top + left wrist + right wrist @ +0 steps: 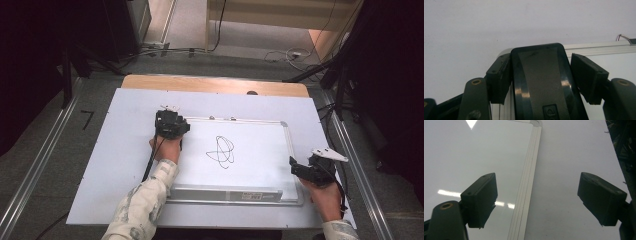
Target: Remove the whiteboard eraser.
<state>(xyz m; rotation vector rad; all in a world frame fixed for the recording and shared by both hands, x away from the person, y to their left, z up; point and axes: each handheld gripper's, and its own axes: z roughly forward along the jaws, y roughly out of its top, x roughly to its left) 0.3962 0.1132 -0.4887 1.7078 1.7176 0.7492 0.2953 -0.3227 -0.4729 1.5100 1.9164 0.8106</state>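
Observation:
A white board point(250, 160) with a metal frame lies flat on the table, a black scribble point(221, 151) at its middle. My left gripper point(170, 122) sits at the board's far left corner. In the left gripper view this gripper point(546, 75) holds a black eraser point(540, 70) between its pads, over the board's corner point(594, 48). At the board's right edge my right gripper point(299, 167) stands open. In the right gripper view its jaws point(536, 200) straddle the board's frame point(529, 182), with nothing between them.
The board rests on a large pale sheet point(125, 165) that covers a wooden table point(210, 84). A marker tray point(225, 192) runs along the board's near edge. Metal rails point(40, 165) flank the table. Cables point(285, 55) lie on the floor beyond.

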